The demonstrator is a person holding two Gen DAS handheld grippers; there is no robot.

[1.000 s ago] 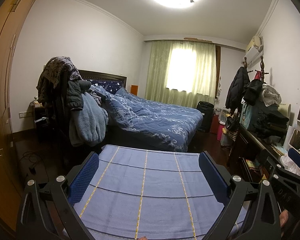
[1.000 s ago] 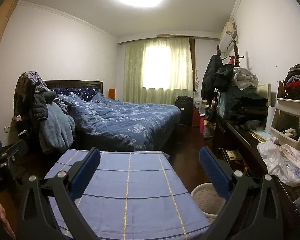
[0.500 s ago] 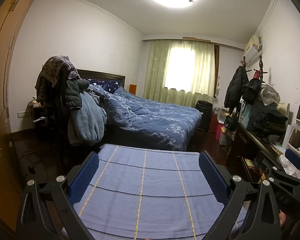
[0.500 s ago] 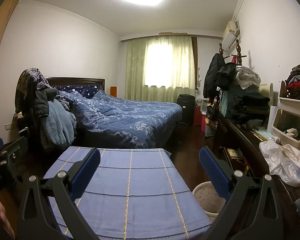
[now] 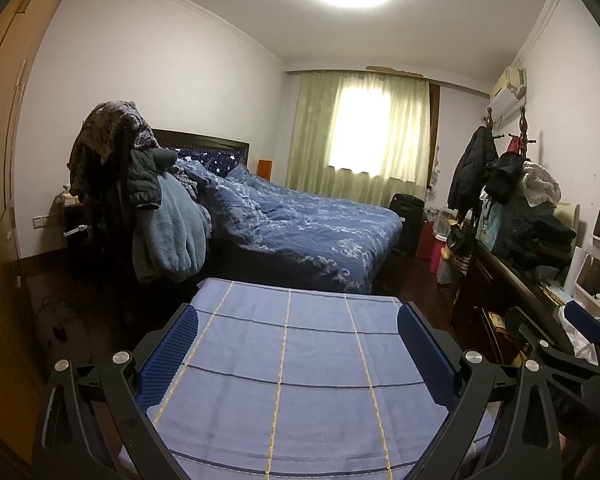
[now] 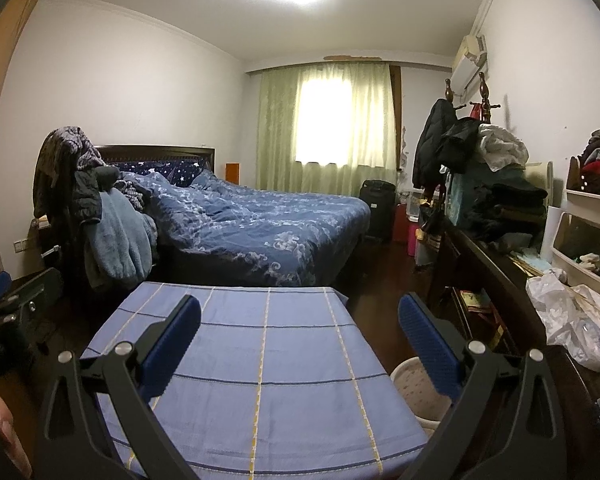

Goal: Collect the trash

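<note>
Plastic bag slumps crumpled, no clear axis; both grippers' fingers spread, empty

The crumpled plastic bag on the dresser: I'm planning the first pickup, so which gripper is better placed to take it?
Probably the right gripper: the plastic bag and the bin lie on its side. The left gripper sits farther away. Both are open and empty.

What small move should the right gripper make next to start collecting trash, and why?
Probably swing the right gripper right toward the crumpled plastic bag on the dark dresser. Both grippers are open and empty above the blue cloth, which shows no trash, and a pale bin sits just below the bag.
</note>
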